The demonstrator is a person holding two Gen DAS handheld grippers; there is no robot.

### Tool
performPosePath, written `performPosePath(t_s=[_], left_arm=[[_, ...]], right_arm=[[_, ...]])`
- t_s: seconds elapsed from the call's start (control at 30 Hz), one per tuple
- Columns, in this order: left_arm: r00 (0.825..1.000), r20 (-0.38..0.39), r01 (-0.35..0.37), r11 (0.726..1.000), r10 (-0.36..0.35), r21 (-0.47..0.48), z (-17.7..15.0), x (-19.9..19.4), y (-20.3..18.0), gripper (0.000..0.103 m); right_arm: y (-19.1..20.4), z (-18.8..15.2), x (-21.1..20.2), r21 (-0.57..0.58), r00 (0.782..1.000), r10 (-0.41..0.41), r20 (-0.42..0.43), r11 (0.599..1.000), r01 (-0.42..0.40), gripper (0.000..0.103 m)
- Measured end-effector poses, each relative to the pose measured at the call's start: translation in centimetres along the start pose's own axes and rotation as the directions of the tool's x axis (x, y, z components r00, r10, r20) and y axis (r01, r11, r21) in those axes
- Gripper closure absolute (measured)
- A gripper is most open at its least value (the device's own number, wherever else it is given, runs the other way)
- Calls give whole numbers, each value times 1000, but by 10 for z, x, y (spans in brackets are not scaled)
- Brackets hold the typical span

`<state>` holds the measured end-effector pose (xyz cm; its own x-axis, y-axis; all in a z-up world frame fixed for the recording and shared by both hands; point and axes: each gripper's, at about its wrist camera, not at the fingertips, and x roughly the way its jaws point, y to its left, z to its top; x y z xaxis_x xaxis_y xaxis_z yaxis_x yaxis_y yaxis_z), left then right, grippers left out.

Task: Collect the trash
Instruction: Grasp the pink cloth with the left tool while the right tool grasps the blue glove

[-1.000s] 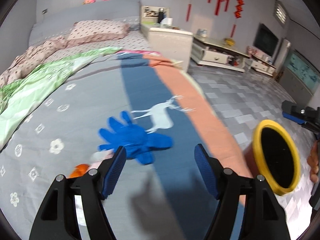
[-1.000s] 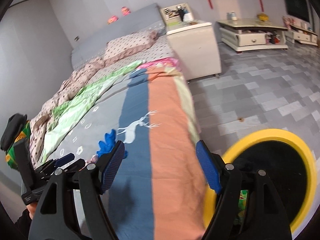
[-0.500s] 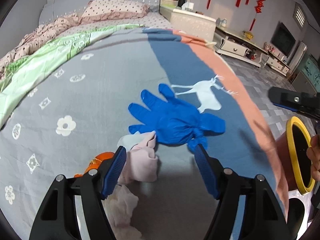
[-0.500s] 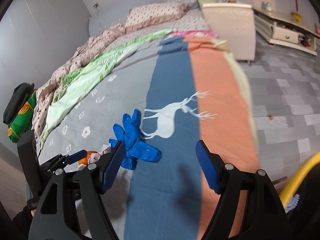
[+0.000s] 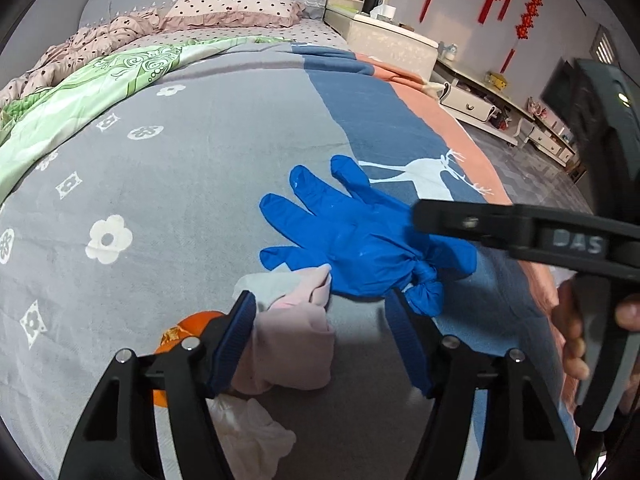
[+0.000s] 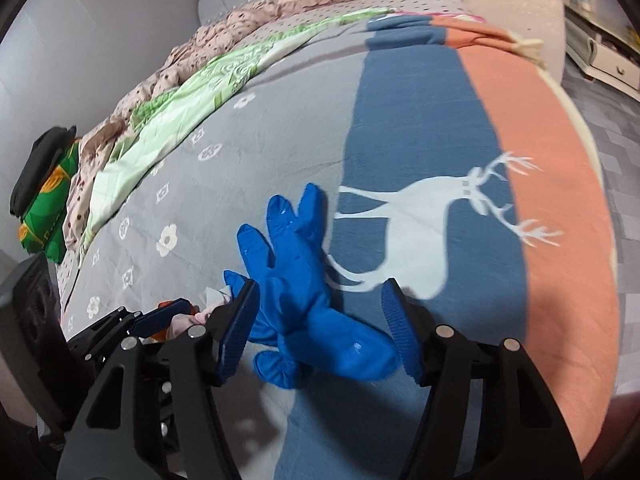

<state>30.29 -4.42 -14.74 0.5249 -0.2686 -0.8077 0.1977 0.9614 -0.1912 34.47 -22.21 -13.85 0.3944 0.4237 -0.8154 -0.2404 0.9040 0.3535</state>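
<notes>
Broadly, by size, all placed from the white deer (image 6: 424, 216) printed on the bedspread.

Bedspread (image 5: 192, 168): grey, blue and orange bands, covering the bed.

Blue glove (image 5: 360, 240): flat on the spread, just beside the deer's hind legs; long axis runs from knotted cuff nearest the grippers to fingers pointing up the bed toward the pillows.

Right gripper (image 6: 320, 328): over the glove's cuff end, jaws apart and just been closing, pads on either side of the glove, not pressing it.

Left gripper (image 5: 320, 336): further from the deer, past the glove; jaws apart, just been closing, pink wad (image 5: 292, 348) between them, unpinched.

White tissue (image 5: 252, 436) and orange scrap (image 5: 188, 324): beside the wad.
</notes>
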Motion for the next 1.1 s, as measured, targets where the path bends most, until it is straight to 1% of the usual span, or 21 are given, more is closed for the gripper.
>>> performPosePath(t_s=[0.13,0.2,0.27,0.3,0.37,0.4,0.43,0.47,0.53,0.6,0.8,1.1], left_arm=[[1000,1,-11,1000,11,-10,-4,4,6,57],[1000,5,-12,1000,12,-15,-5,4,10,61],[1000,8,-30,1000,30,-6,-7,5,9,69],[999,8,-33,999,33,-6,-7,5,10,69],[999,7,-32,999,32,-6,-7,6,10,72],[999,7,-32,999,32,-5,-7,6,10,73],[999,7,-34,999,34,-5,-7,6,9,73],[999,7,-36,999,36,-4,-7,5,9,75],[999,7,-37,999,37,-8,-7,5,10,76],[1000,4,-29,999,30,-24,-6,2,13,77],[1000,1,-10,999,10,-44,-5,-8,18,82],[999,33,9,1000,-9,-15,-5,-35,-4,85]], right_arm=[[5,2,18,-15,999,-16,-31,1000,15,49],[6,1,23,-25,999,-18,-39,1000,17,50],[8,1,27,-30,999,-20,-44,999,19,50],[9,1,28,-34,998,-28,-47,999,26,53],[12,0,31,-45,998,-40,-52,998,38,64],[14,-2,33,-50,997,-40,-59,998,37,75],[15,-3,34,-53,997,-36,-65,998,33,81],[17,-5,35,-55,997,-33,-71,998,29,82],[19,-7,36,-57,997,-33,-73,998,29,89],[17,-7,32,-38,998,-21,-65,999,18,92],[19,-2,5,-24,1000,-8,-7,1000,8,94],[13,-7,-43,4,998,0,62,1000,0,94]])
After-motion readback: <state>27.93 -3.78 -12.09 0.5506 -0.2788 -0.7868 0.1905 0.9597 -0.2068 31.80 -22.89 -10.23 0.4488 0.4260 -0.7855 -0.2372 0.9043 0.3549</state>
